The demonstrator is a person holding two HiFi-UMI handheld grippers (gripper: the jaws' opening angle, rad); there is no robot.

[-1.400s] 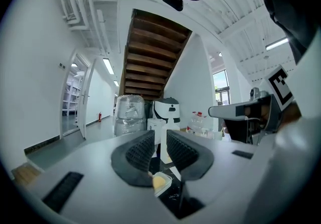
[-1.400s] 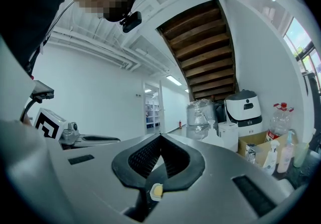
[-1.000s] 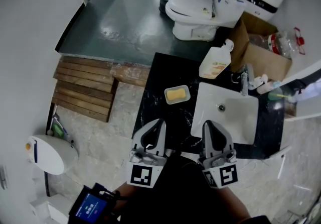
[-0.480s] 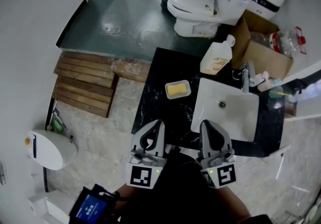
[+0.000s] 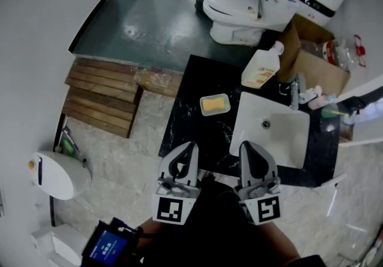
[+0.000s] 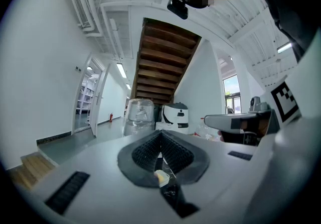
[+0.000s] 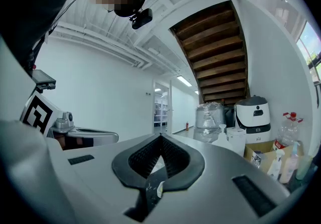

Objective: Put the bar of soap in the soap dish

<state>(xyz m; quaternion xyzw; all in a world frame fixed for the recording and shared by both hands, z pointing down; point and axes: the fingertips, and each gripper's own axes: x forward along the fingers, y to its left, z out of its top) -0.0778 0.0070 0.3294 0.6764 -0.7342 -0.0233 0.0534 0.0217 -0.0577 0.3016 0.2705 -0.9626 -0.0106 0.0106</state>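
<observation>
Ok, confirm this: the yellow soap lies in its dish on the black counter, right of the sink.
Wrong side. The head view shows the soap lying in its dish on the black counter, left of the sink.

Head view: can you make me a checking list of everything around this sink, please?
Surface: black counter with a white sink set in it.
Job's things: yellow bar of soap already lies in the soap dish.
Clutter: pump bottle and tap at the back of the counter.
Grippers: left gripper and right gripper are both shut and empty, at the counter's near edge.
Cables: nothing seen.
Surroundings: toilet, cardboard box, wooden boards on the floor.
</observation>
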